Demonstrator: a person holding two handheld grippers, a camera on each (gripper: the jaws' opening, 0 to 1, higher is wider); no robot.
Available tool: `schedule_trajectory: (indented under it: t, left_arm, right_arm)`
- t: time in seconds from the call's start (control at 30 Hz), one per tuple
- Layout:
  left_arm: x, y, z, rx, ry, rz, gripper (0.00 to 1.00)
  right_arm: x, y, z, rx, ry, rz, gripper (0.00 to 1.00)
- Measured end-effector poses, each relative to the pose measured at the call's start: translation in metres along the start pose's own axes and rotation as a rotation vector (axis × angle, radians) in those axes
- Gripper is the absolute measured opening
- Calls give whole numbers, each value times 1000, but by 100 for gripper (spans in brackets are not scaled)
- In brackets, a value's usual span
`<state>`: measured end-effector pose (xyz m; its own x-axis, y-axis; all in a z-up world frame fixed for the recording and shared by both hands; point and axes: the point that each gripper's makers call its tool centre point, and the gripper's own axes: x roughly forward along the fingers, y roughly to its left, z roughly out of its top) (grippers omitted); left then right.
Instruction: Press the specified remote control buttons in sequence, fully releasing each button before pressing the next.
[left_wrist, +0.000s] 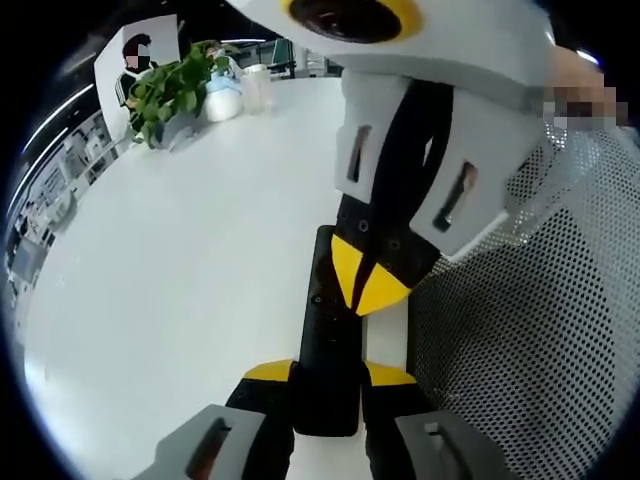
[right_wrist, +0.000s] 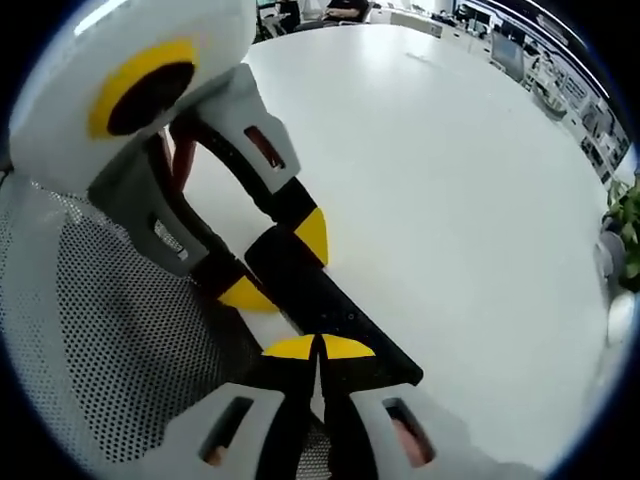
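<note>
A black remote control (left_wrist: 322, 300) lies lengthwise at the near edge of the white table (left_wrist: 180, 260). My left gripper (left_wrist: 328, 373) is shut on the remote's near end, one yellow tip on each long side. My right gripper (left_wrist: 365, 285) comes down from the upper right, shut, and its joined yellow tips rest on the remote's top face near the middle. In the right gripper view, the right gripper (right_wrist: 320, 347) touches the remote (right_wrist: 335, 300) with its shut tips, while the left gripper (right_wrist: 280, 265) clamps the far end. The buttons are too dark to make out.
A black mesh chair back (left_wrist: 530, 330) stands right beside the remote and appears again as the mesh chair back (right_wrist: 110, 330) in the right gripper view. A potted plant (left_wrist: 175, 90), a white cup (left_wrist: 258, 85) and a portrait sign (left_wrist: 135, 55) stand at the table's far side.
</note>
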<state>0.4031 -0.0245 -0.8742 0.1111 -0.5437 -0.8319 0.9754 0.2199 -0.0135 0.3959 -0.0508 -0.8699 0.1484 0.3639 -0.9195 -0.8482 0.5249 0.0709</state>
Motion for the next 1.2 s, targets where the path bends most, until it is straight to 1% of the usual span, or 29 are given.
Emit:
schedule_trajectory:
  t: [0.43, 0.6, 0.73, 0.93, 1.2]
  left_arm:
    - [1, 0, 0, 3, -1, 0, 25]
    - [0, 0, 0, 3, 0, 0, 25]
    - [0, 0, 1, 5, 2, 1, 25]
    - [0, 0, 0, 5, 4, 1, 25]
    - [0, 0, 1, 14, 3, 2, 25]
  right_arm:
    - [0, -2, 0, 3, -4, 1, 0]
    - [0, -2, 1, 38, -8, 9, 0]
    - [0, -1, 0, 24, -10, 7, 0]
    - [0, -2, 0, 49, -14, 12, 0]
    - [-1, -1, 0, 35, -14, 11, 0]
